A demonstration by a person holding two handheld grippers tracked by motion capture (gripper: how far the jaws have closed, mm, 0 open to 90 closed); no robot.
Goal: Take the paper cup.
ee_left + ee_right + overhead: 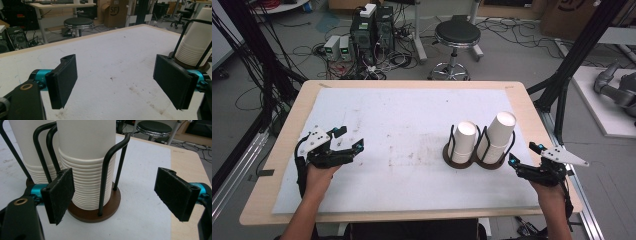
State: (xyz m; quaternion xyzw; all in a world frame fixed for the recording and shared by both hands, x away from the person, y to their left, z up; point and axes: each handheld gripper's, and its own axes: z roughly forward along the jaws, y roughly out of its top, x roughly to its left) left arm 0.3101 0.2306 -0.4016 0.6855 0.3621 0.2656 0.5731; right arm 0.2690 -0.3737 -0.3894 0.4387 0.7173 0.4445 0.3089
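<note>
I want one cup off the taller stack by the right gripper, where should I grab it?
Grip the top cup across its bare wall above the black wire holder, coming from the right gripper's side; lower down, the uprights block the fingers.

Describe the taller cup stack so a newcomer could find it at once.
On the white mat covering the table, a dark two-ring holder stands right of centre, near the right gripper. The taller cup stack fills its right-hand ring, rising higher than the neighbouring stack.

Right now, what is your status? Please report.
Left gripper open, over bare mat. Right gripper open beside the cup stacks in their holder. Nothing in the way.
</note>
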